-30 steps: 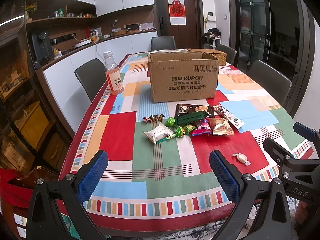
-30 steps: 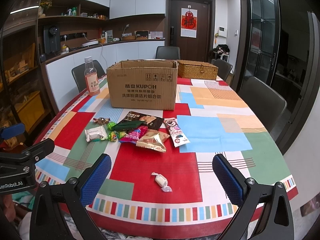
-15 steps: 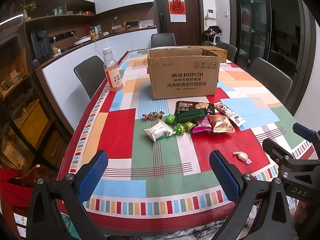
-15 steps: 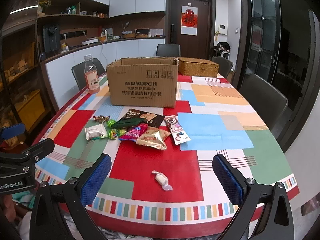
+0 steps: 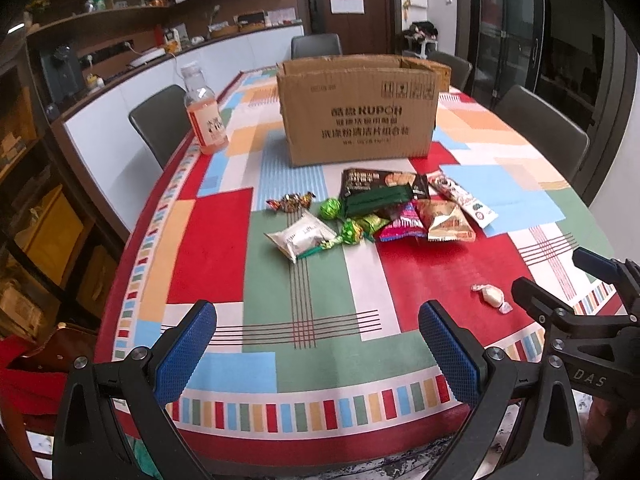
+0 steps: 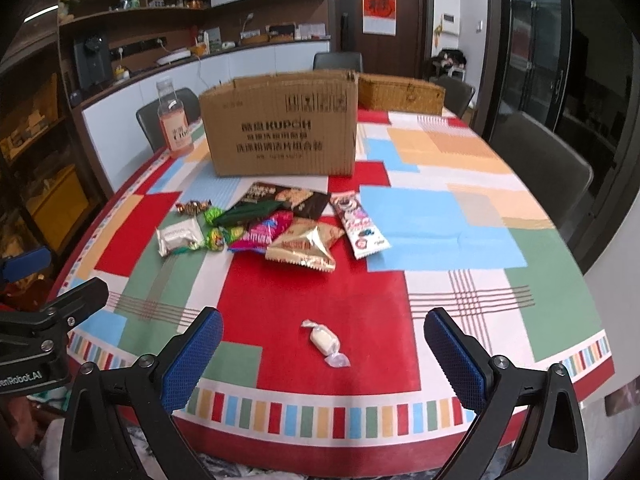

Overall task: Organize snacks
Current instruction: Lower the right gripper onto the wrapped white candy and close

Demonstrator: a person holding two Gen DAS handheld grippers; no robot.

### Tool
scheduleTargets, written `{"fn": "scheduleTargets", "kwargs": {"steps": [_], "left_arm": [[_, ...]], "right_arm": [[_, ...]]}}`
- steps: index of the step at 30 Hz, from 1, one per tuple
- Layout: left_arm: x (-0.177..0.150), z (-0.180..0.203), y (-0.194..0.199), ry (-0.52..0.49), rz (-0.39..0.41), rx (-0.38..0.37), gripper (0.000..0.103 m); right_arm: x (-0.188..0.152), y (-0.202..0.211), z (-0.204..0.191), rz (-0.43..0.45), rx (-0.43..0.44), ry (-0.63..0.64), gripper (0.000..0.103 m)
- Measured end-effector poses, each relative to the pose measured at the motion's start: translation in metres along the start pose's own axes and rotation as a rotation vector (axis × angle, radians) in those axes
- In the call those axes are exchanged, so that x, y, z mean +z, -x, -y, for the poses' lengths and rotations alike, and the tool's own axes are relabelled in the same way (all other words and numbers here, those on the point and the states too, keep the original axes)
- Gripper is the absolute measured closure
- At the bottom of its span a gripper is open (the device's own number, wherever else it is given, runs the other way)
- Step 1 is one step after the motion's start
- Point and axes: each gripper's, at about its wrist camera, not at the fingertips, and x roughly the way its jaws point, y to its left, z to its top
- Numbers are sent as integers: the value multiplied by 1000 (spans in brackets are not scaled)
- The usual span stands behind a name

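A pile of snack packets (image 5: 384, 210) (image 6: 276, 226) lies mid-table in front of an open cardboard box (image 5: 358, 110) (image 6: 282, 128). Among them are a white packet (image 5: 300, 236), green wrapped candies (image 5: 352, 232), a gold bag (image 6: 306, 244) and a long white bar (image 6: 360, 228). One white wrapped candy (image 6: 325, 342) (image 5: 492, 296) lies alone near the front edge. My left gripper (image 5: 316, 354) hangs open over the near edge, nothing between its fingers. My right gripper (image 6: 324, 354) is open too, the lone candy just ahead between its blue pads.
A pink drink bottle (image 5: 205, 114) (image 6: 174, 120) stands left of the box. A wicker basket (image 6: 400, 94) sits behind the box on the right. Grey chairs (image 5: 160, 124) (image 6: 536, 160) ring the patchwork tablecloth (image 5: 280, 280). Counter and shelves line the left wall.
Both grippers have moved forward and lower toward the table; the snacks and box look larger. Nothing on the table has moved, and both grippers stayed open.
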Motion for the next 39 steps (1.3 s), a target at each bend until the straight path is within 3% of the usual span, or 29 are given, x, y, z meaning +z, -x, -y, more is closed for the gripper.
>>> {"fn": "scheduleTargets", "kwargs": {"steps": [6,16,27,29,39], "left_arm": [[7,5,-23,-19,-64,-25,0],[13,13,-58,-33,-161,-74,0],[13,11,-81,-21,-217,-119,1],[13,10,-84,-16,-226,-127,1],[20,3,-87,-7,-209,-143,7]], "right_arm": [[1,-28,6,-98,19,-25,12],[-6,-70,15,-266,54,-63,42],[-5,-86,11,-328,46,-44,67],[-5,-85,10,-332,42,-36,76],[7,-80,0,-297,36,14,76]]}}
